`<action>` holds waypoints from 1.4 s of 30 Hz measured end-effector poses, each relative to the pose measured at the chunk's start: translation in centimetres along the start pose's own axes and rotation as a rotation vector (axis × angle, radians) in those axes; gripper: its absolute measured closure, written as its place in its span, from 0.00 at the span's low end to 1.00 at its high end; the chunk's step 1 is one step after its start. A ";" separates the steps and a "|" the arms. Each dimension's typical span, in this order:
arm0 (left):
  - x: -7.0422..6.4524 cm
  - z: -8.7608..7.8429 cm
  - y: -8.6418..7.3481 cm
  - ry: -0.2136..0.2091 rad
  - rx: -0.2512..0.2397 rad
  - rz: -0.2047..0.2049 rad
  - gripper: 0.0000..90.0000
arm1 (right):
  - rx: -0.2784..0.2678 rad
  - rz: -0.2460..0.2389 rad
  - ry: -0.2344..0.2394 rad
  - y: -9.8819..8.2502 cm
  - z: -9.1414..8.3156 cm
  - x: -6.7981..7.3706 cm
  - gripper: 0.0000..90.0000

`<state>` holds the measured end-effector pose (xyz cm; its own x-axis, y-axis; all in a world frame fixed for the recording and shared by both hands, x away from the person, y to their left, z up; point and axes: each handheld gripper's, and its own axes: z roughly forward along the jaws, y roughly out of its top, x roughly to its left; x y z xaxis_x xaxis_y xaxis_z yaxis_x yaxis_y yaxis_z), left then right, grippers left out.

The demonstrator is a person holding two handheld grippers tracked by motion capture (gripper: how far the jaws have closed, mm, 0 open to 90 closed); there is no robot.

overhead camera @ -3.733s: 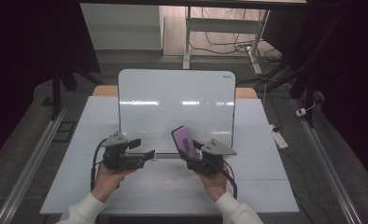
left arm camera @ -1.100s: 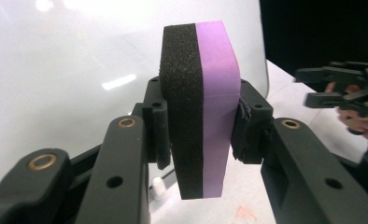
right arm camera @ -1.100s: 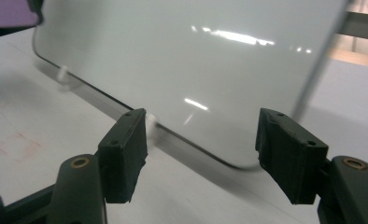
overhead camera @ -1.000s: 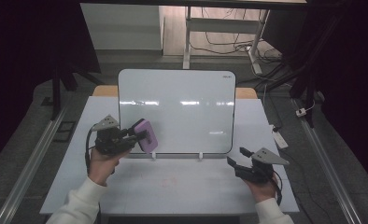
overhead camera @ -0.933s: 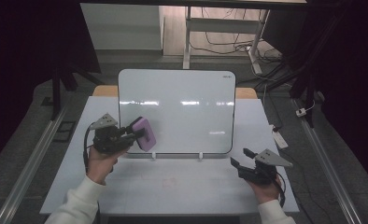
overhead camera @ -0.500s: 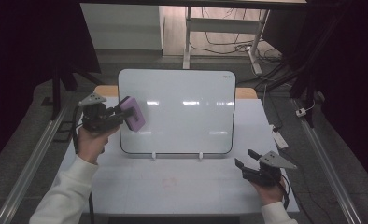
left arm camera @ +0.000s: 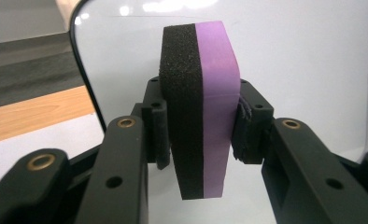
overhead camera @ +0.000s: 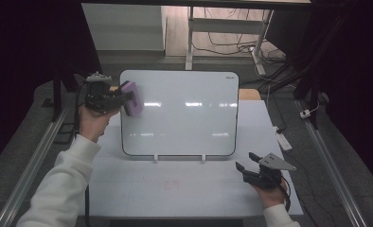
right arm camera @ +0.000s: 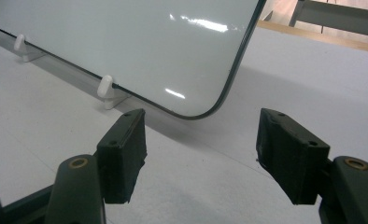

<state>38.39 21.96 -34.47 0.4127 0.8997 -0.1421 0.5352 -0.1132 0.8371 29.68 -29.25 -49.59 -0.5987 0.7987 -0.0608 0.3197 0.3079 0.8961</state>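
Nearest the person, the right gripper (overhead camera: 247, 169) rests low on the white table (overhead camera: 184, 189) in front of the board's lower right corner, its jaws spread wide with nothing between them; over the last second it has drifted a little further right and settled there, well apart from the work. Further in, the left gripper (overhead camera: 123, 99) is clamped firmly on the eraser (overhead camera: 131, 98), a block with a black foam side and a purple side, pinched across its thickness so that it stands on edge between the jaws. That hand has climbed: a second ago it held the eraser near the lower left of the whiteboard (overhead camera: 184, 118), and now the eraser sits up at the top left corner, at or just off the surface; contact cannot be told for sure. Beyond it, the board stands tilted on two small white feet (overhead camera: 155, 158), and its face looks clean and glossy. Judging from this, the wiping is either starting from the top corner or finishing a pass up the left edge, with the other hand merely waiting.
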 end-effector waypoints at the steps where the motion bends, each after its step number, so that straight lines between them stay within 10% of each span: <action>1: 0.1 0.2 0.2 0.001 0.002 -0.009 0.69 | 0.000 -0.001 0.001 0.0 0.0 0.0 0.36; 10: 0.2 1.9 1.2 -0.016 -0.031 -0.069 0.68 | 0.021 0.006 0.001 -0.2 0.3 -0.1 0.36; 29: -1.5 4.1 0.7 0.052 -0.059 0.002 0.57 | 0.015 0.003 -0.010 -0.2 0.2 -0.1 0.35; 42: -1.6 0.7 -0.8 -0.106 -0.139 0.036 0.46 | 0.010 -0.001 -0.001 -0.3 0.1 -0.4 0.35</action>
<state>37.82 20.27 -35.28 0.5089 0.8460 -0.1590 0.4147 -0.0791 0.9065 29.90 -29.56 -49.85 -0.5983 0.7989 -0.0625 0.3266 0.3143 0.8914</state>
